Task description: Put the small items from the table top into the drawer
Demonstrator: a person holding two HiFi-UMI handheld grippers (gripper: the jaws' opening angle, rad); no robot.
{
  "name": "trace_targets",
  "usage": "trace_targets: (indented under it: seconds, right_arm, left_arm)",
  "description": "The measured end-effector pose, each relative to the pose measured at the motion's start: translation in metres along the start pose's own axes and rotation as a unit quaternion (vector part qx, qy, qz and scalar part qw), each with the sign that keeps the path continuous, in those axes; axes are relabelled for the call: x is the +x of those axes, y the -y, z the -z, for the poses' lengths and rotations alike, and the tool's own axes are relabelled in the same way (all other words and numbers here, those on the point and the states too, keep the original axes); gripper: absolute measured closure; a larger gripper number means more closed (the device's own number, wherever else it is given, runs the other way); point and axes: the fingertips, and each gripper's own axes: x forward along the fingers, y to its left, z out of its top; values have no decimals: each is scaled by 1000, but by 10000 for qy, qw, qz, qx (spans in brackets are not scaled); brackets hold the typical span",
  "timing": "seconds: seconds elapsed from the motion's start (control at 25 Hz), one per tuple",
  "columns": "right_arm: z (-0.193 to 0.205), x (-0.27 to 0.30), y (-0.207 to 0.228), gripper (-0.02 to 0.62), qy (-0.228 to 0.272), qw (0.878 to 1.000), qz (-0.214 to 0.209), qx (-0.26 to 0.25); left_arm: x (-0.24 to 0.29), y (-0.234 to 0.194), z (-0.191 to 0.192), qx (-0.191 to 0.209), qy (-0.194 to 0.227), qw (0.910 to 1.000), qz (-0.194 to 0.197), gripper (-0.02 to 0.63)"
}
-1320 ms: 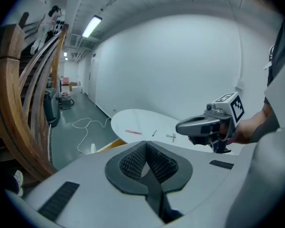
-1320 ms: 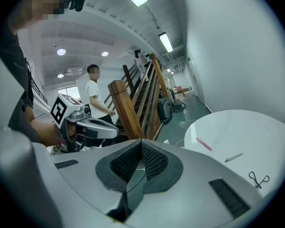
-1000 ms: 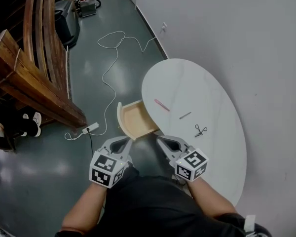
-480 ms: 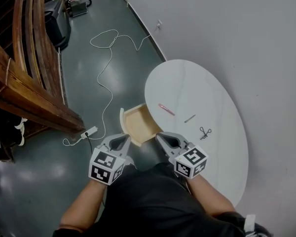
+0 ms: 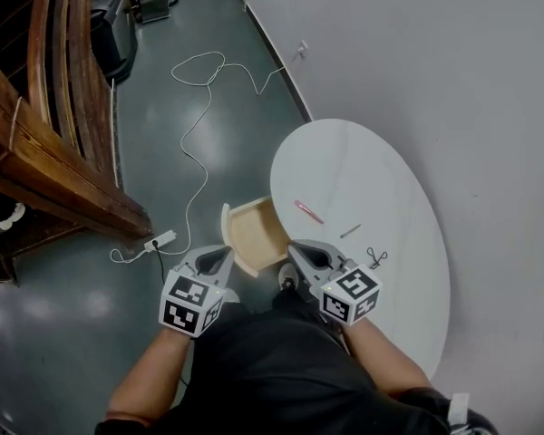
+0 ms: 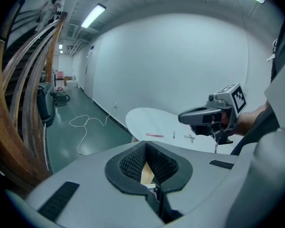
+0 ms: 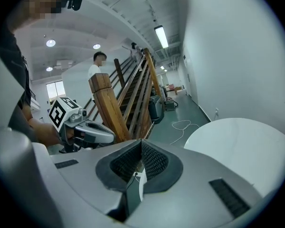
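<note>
Bare floor between wooden banister and white table; open drawer and cable in that gap.

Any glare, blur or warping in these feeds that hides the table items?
Head view: sharp, evenly lit, mild sheen on the floor; pen and table clear. Left gripper view: fisheye bending, dark corners, pen tiny. Right gripper view: same bending, ceiling lamp blown out, table shows but no items.

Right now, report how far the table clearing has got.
Done: the drawer stands open, nothing visible inside. In hand: nothing; the left gripper and right gripper are both shut and empty. Left: the pink pen, grey stick and small black tool all lie on the table top.
</note>
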Motion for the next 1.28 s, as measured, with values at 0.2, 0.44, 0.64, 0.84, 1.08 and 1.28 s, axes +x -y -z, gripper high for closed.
trace_targets:
  seconds: [0.2, 0.44, 0.64, 0.84, 1.08, 1.28]
  right_arm:
    - [9, 8, 40, 597, -321, 9991, 61, -255]
    - [57, 31, 111, 597, -1195, 9872, 475, -941]
    - [106, 53, 158, 597, -2041, 9631, 660, -1629]
    - [126, 69, 180, 564, -2548, 9364, 577, -2343]
    - [136, 78, 201, 520, -2843, 9309, 661, -2198]
    - [146, 76, 210, 520, -2923, 9403, 666, -1612]
  left_arm:
    - [8, -1, 1, -182, -74, 9995, -265, 592]
    - [6, -8, 6, -389, -130, 9969, -665, 592]
    - [4, -9, 15, -611, -237, 9944, -832, 592]
    - [5, -5, 19, -667, -311, 9930, -925, 592]
    - [4, -7, 21, -695, -342, 9923, -970, 592]
    - [2, -7, 22, -701, -368, 9917, -1012, 592]
